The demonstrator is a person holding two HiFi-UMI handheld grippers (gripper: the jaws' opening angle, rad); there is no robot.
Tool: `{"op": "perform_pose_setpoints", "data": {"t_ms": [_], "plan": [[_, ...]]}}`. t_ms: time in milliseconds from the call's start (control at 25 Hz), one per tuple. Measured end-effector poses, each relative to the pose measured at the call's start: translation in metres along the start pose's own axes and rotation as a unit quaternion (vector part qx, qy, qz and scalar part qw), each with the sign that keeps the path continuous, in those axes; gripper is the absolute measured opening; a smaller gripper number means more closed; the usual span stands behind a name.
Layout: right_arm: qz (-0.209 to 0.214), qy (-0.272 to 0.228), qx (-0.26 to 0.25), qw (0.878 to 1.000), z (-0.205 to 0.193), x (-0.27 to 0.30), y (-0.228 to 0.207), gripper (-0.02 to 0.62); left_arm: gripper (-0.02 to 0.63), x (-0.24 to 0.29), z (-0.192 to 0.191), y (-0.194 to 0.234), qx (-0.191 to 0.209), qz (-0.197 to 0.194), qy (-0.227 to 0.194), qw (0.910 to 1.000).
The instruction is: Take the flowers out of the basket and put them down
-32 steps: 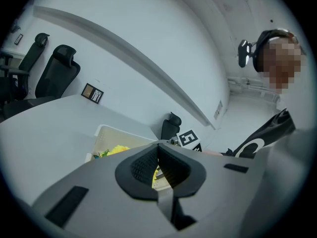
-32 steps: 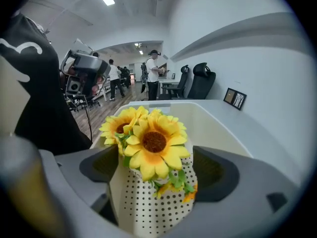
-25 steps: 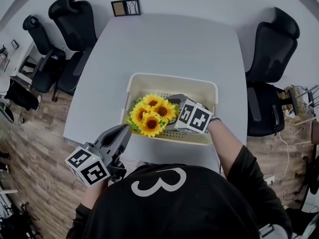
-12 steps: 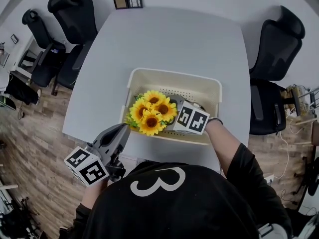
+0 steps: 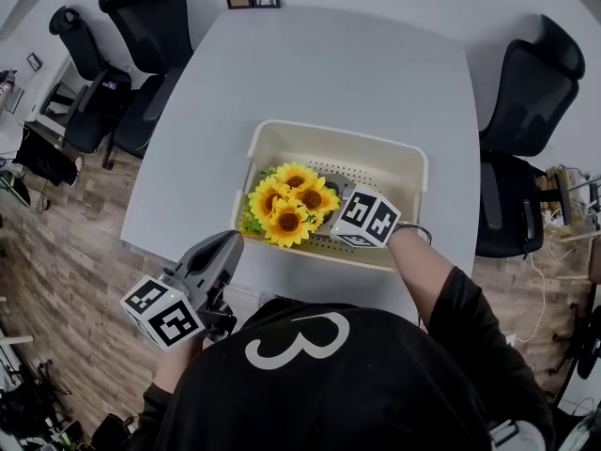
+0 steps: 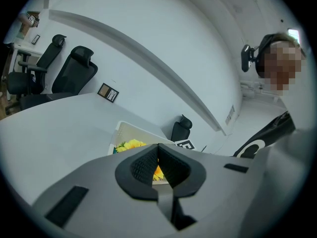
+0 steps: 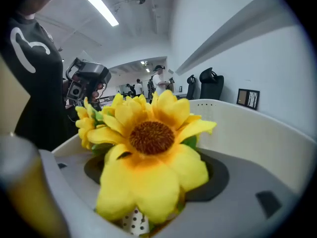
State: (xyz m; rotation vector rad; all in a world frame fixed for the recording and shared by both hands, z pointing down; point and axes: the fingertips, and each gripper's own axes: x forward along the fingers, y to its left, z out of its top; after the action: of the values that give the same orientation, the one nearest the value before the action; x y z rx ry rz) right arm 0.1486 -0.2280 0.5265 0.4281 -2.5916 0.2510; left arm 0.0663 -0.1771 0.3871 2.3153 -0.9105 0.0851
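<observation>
As the right fingers (image 7: 215, 177) close round the flowers (image 5: 286, 205), grip below the blooms, then lift straight up. The left fingers (image 6: 143, 165) rest together, empty.

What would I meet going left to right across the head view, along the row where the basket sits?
Wooden floor → bare table → basket's left wall → sunflowers → right gripper's marker cube (its jaws closing with a sunflower between them) → basket's right wall → black chair.
</observation>
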Motion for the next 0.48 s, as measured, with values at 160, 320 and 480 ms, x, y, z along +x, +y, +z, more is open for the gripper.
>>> {"op": "perform_pose_setpoints", "data": {"t_ms": [160,320,480], "plan": [[0.001,-0.007,-0.009,1.0,0.0004,0.0018,0.0027,0.344,0.012,-0.0031,-0.0014,0.0,-0.001,0.007,0.001,1.0],[-0.007,-0.016,-0.01,1.0,-0.0009,0.0026,0.0026,0.327,0.012,-0.0066,-0.0052,0.0015,-0.003,0.011,0.003,0.9999],[-0.008,-0.023,-0.029,0.999,-0.0008,0.0032,0.0056,0.291,0.012,-0.0069,-0.0079,0.0031,-0.005,0.012,0.004,0.9999]]}}
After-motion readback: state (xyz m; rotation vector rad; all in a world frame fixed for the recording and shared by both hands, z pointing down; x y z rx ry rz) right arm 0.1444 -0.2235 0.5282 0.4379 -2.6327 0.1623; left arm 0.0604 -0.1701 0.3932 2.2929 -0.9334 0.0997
